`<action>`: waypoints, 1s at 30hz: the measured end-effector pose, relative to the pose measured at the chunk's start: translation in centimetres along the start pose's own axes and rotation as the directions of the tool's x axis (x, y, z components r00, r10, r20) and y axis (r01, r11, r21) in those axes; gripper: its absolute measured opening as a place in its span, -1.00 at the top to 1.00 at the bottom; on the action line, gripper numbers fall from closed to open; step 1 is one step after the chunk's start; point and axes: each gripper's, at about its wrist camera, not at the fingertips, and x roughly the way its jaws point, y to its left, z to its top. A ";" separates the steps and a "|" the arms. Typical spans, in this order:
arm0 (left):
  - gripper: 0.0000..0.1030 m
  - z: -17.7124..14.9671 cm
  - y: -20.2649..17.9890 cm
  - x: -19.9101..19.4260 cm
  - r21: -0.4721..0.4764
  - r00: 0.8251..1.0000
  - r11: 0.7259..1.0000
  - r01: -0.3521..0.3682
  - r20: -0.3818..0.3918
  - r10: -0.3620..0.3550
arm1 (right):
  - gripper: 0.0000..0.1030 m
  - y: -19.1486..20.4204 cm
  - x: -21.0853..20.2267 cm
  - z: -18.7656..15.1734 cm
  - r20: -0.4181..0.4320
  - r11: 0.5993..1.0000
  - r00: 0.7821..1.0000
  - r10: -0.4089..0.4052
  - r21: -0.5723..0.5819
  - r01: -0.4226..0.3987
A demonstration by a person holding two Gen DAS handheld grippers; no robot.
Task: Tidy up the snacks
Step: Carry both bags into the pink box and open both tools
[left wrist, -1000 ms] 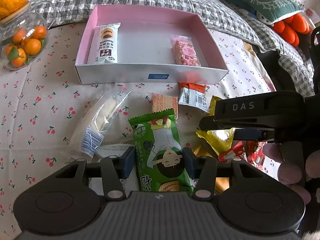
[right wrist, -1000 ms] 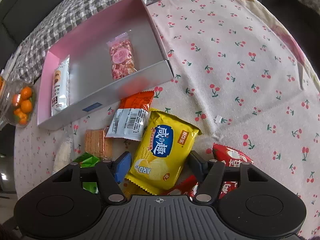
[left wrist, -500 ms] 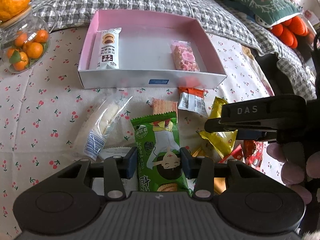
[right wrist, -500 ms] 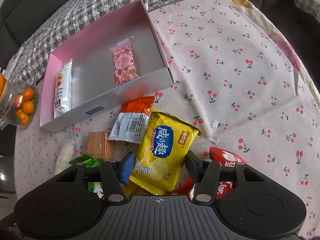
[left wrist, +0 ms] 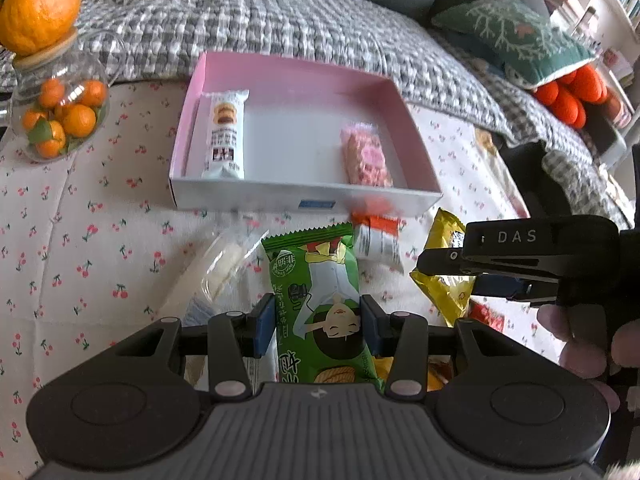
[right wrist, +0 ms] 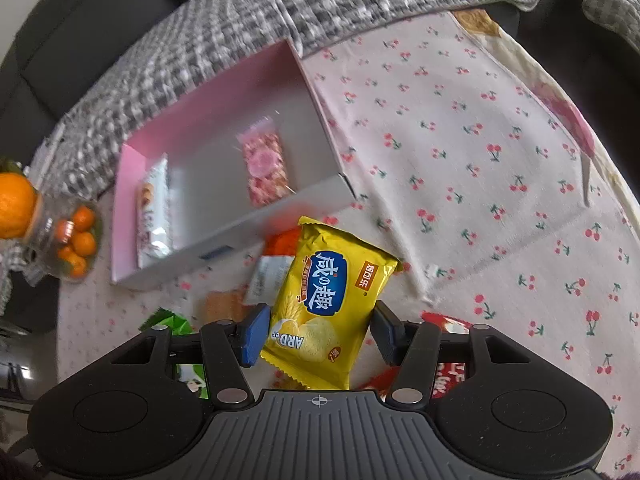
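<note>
The left gripper [left wrist: 318, 320] clamps a green snack packet [left wrist: 320, 300] lifted in front of the pink box [left wrist: 298, 74], while the right gripper [right wrist: 320, 330] clamps a yellow cracker packet [right wrist: 332, 300] held just in front of the same box. Inside the box lie 2 snacks: a white biscuit pack [left wrist: 225, 134] and a pink bar [left wrist: 366, 156].

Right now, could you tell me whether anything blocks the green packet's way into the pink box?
Only the box's near wall. The left gripper holds the green packet; bare floor lies between the two packets inside.
</note>
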 end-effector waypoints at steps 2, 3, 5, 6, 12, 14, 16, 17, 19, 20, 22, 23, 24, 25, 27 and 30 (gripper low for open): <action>0.21 0.3 0.1 -0.2 -0.003 1.000 1.000 0.004 0.012 -0.004 | -0.05 0.2 -0.3 0.2 0.011 1.000 1.000 0.011 0.000 -0.011; 0.21 0.5 0.2 -0.3 -0.008 1.000 1.000 0.005 0.019 -0.005 | -0.05 0.3 -0.4 0.3 0.014 1.000 1.000 0.016 0.001 -0.016; 0.21 0.9 0.4 -0.6 -0.020 0.999 1.000 0.007 0.037 -0.006 | -0.05 0.5 -0.6 0.7 0.019 0.999 0.999 0.029 0.011 -0.030; 0.21 1.2 0.4 -0.7 -0.018 0.999 1.000 0.006 0.044 -0.005 | -0.05 0.6 -0.7 0.9 0.023 0.999 0.999 0.037 0.016 -0.037; 0.21 3.5 0.8 -0.4 0.002 0.997 1.000 -0.018 0.080 0.018 | -0.06 2.3 -1.3 3.4 0.051 0.992 0.991 0.125 0.000 -0.126; 0.21 4.3 1.0 -0.1 -0.004 0.996 1.000 -0.017 0.087 0.017 | -0.05 3.0 -1.1 4.3 0.061 0.990 0.988 0.139 -0.014 -0.138; 0.21 5.3 1.0 0.3 -0.007 0.995 1.000 -0.022 0.100 0.022 | -0.06 3.6 -0.8 5.3 0.072 0.989 0.987 0.147 -0.025 -0.146; 0.21 5.7 1.0 0.5 -0.005 0.994 1.000 -0.025 0.108 0.026 | -0.06 3.9 -0.6 5.8 0.078 0.988 0.985 0.152 -0.029 -0.150; 0.21 6.4 1.1 0.9 -0.002 0.992 1.000 -0.029 0.119 0.029 | -0.06 4.3 0.0 6.8 0.089 0.987 0.983 0.162 -0.032 -0.160; 0.21 6.7 1.1 1.2 -0.001 0.992 1.000 -0.029 0.126 0.029 | -0.06 4.4 0.3 7.2 0.093 0.986 0.982 0.166 -0.032 -0.164; 0.21 7.4 1.3 2.0 -0.004 0.991 1.000 -0.023 0.134 0.023 | -0.06 4.6 1.0 8.1 0.099 0.984 0.979 0.177 -0.026 -0.176; 0.20 7.7 1.4 2.3 -0.008 0.990 1.000 -0.018 0.138 0.019 | -0.06 4.7 1.4 8.5 0.100 0.983 0.978 0.185 -0.023 -0.184; 0.21 8.0 1.5 2.7 -0.013 0.989 1.000 -0.012 0.144 0.014 | -0.06 4.7 1.9 8.8 0.104 0.981 0.976 0.193 -0.022 -0.192; 0.21 8.2 1.6 3.2 -0.018 0.989 1.000 -0.006 0.149 0.008 | -0.06 4.8 2.4 9.2 0.112 0.979 0.973 0.203 -0.023 -0.201; 0.20 8.5 1.8 4.2 -0.029 0.988 1.000 0.004 0.153 0.001 | -0.06 4.9 3.3 9.9 0.124 0.978 0.970 0.210 -0.026 -0.209; 0.21 8.9 2.0 5.8 -0.040 0.989 0.999 0.007 0.148 -0.002 | -0.06 4.8 4.4 10.8 0.146 0.976 0.966 0.215 -0.014 -0.216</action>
